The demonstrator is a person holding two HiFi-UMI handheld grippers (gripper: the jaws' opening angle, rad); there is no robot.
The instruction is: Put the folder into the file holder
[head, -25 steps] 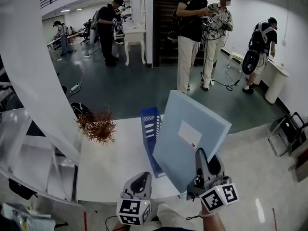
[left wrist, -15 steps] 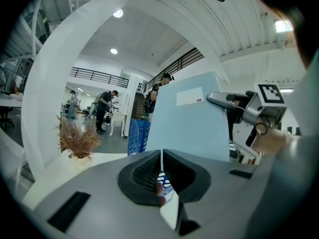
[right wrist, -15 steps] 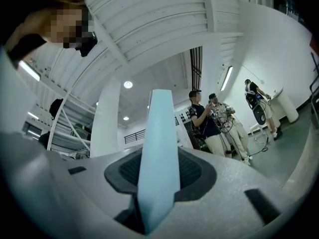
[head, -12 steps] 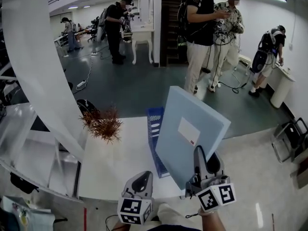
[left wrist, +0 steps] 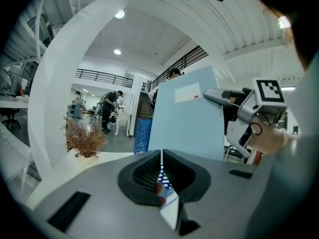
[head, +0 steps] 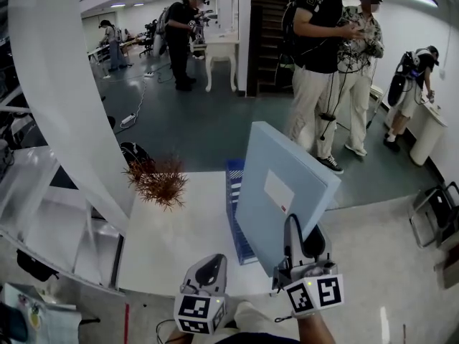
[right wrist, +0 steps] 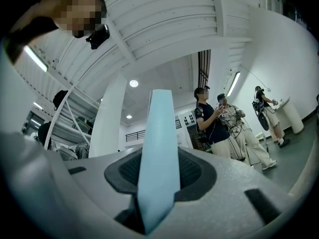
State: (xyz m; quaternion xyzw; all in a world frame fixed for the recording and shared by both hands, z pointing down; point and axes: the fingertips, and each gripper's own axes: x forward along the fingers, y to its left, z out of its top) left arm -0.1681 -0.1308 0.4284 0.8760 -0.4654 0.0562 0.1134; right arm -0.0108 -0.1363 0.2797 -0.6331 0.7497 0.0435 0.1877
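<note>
A large light blue folder [head: 287, 192] with a white label stands upright in the air, and my right gripper [head: 301, 233] is shut on its lower edge. In the right gripper view the folder [right wrist: 158, 153] shows edge-on between the jaws. A blue slotted file holder [head: 239, 206] stands on the white table [head: 179, 235], just left of and behind the folder, partly hidden by it. My left gripper [head: 209, 265] hovers at the table's front edge, shut and empty. In the left gripper view the folder [left wrist: 187, 118], the file holder [left wrist: 143, 136] and the right gripper [left wrist: 214, 94] appear ahead.
A dried reddish plant [head: 161, 181] sits at the table's back left. A thick white curved column [head: 64, 99] rises at the left beside white shelving [head: 43, 221]. Several people [head: 319, 56] stand on the grey floor beyond the table.
The folder in my right gripper has drifted slightly left, so it overlaps the file holder more. The left gripper stays where it was.
</note>
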